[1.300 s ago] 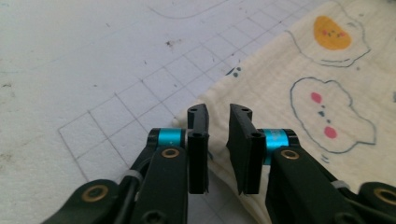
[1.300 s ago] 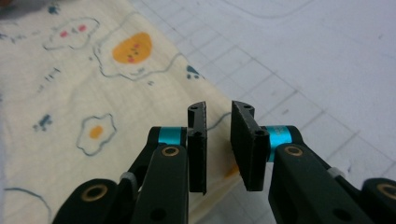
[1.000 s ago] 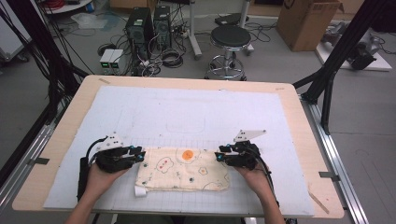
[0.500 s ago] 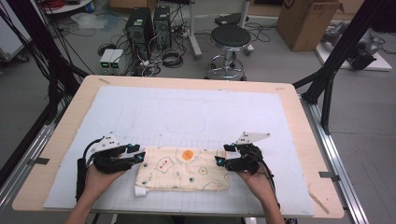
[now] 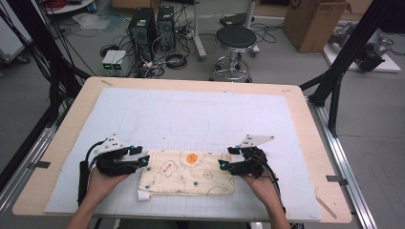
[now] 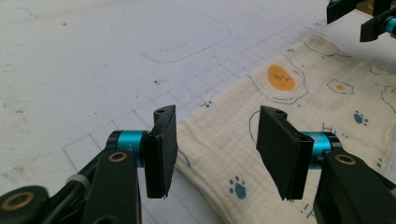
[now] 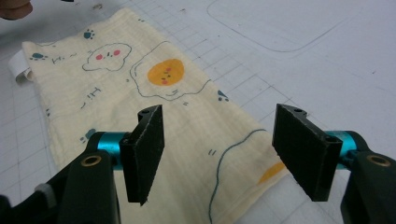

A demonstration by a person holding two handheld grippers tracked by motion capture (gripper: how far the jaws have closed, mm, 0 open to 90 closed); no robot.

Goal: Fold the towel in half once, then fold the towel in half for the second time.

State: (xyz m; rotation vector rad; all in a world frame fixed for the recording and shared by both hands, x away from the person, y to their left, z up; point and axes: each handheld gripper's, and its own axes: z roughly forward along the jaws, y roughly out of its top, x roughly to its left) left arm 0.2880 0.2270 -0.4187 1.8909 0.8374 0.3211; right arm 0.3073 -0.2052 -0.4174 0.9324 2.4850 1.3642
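Now the cream printed cloth (image 5: 187, 172) lies folded flat on the table's white gridded mat (image 5: 200, 114), near its front edge. The left tool (image 5: 143, 157) and right tool (image 5: 223, 160) sit at the cloth's two ends, jaws just opened, spread, gripping nothing.

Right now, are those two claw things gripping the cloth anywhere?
No. Left gripper and right gripper have just been opening; their jaws hang open above the cloth.

Cream cloth (image 5: 187, 173) with orange fried-egg and teal paw prints on a white gridded mat (image 5: 191, 114)
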